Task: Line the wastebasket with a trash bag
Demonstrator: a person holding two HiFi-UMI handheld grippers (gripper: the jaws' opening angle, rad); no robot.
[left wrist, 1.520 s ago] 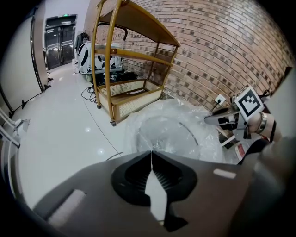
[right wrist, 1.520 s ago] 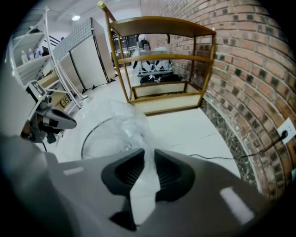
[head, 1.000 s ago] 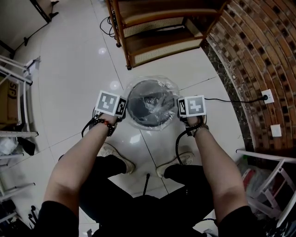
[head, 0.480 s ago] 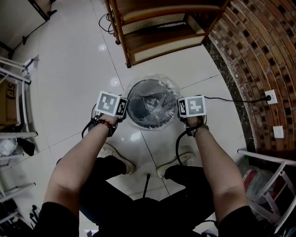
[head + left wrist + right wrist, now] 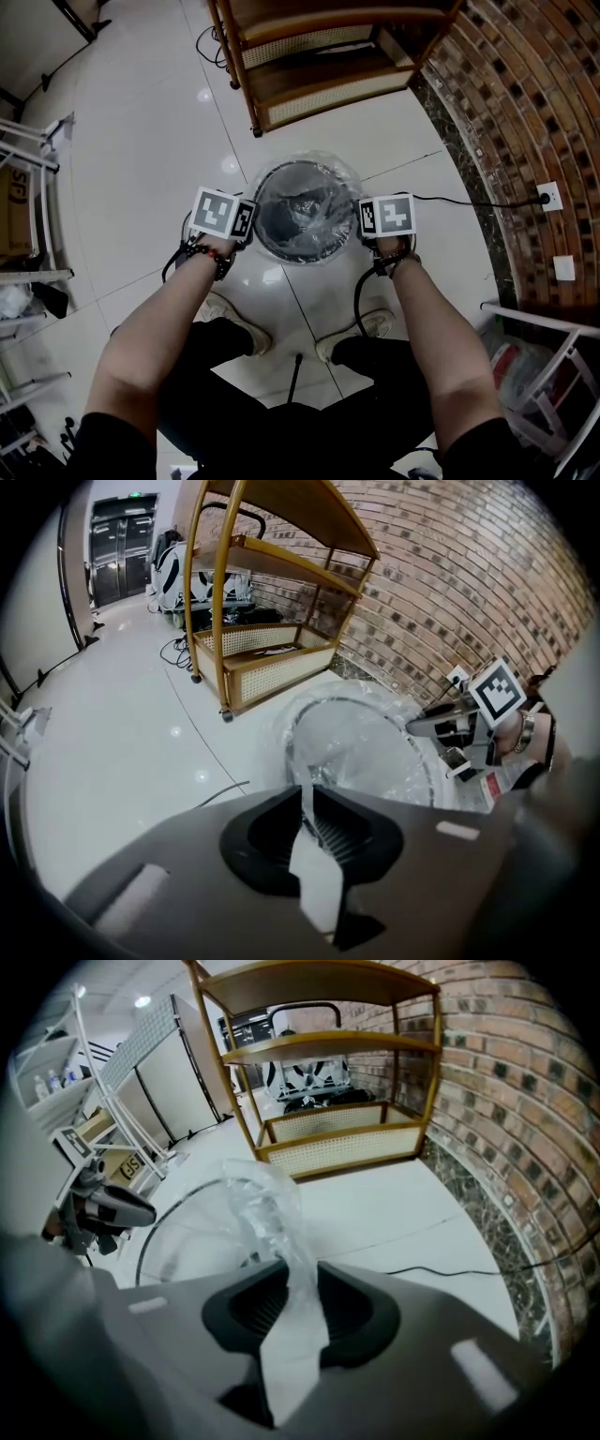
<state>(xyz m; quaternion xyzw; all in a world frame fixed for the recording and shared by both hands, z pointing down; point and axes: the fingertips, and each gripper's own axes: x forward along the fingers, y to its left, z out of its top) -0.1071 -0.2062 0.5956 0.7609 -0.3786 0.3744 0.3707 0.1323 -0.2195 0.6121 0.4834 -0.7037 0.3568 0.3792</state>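
Glossy white floor tiles (image 5: pixel 141 141) carry the round dark wastebasket (image 5: pixel 300 257), which stands in front of a wooden shelf unit (image 5: pixel 319 66) and near a brick wall (image 5: pixel 525 112). The clear trash bag (image 5: pixel 309 202) sits inside the basket, with its film draped over the rim all round. The left tool (image 5: pixel 309 822) is closed on a thin strip of that film at the rim's left side. The right tool (image 5: pixel 295 1307) is clamped on a thicker gathered fold at the right side. Both point steeply down beside the basket wall.

Risks noted:
- **Tearing:** The film is thin and stretched between two opposed pinch points. A harder or uneven downward pull would likely tear it at the rim or at a pinch.
- **Slipping:** The left hold is on a narrow strip, which could slip free and let that side fall back into the basket.
- **Tipping:** The basket appears light and the tile slick, so a one-sided tug could slide or tip it.
- **Cable:** A cable (image 5: pixel 469 202) lies on the floor close to the right side.
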